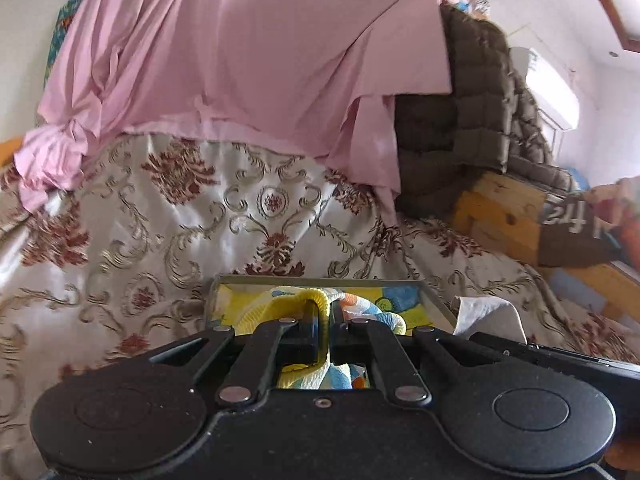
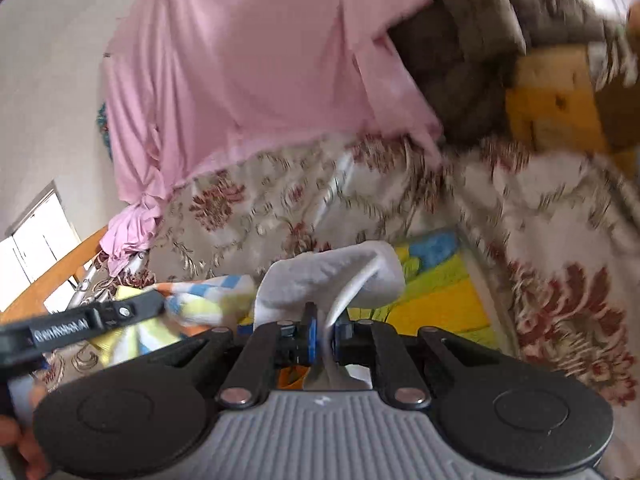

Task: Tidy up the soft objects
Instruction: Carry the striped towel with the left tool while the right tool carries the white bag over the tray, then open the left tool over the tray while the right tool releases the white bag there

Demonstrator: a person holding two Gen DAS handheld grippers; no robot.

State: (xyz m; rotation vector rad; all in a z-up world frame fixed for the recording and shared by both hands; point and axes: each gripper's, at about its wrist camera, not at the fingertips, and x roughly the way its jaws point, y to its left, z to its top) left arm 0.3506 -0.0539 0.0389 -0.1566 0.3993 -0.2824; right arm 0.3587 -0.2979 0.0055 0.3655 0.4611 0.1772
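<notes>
Nearest the lens, the left gripper point(image 1: 325, 322) is pinched tight on a colourful yellow, blue and orange patterned soft cloth point(image 1: 320, 300). The right gripper point(image 2: 325, 330) is clamped on a white soft sock point(image 2: 332, 276). Both hang over a shallow metal-rimmed tray with a bright cartoon print point(image 1: 434, 300). The tray rests on a cream bedspread with red floral scrollwork point(image 1: 160, 240). Behind it, a pink sheet point(image 1: 240, 48) drapes beside a brown quilted blanket point(image 1: 472, 100) and white walls. The sock looks plain and rumpled.

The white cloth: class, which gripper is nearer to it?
Right. The right gripper has its fingers shut on the white cloth; the left gripper grips the colourful cloth beside it.
</notes>
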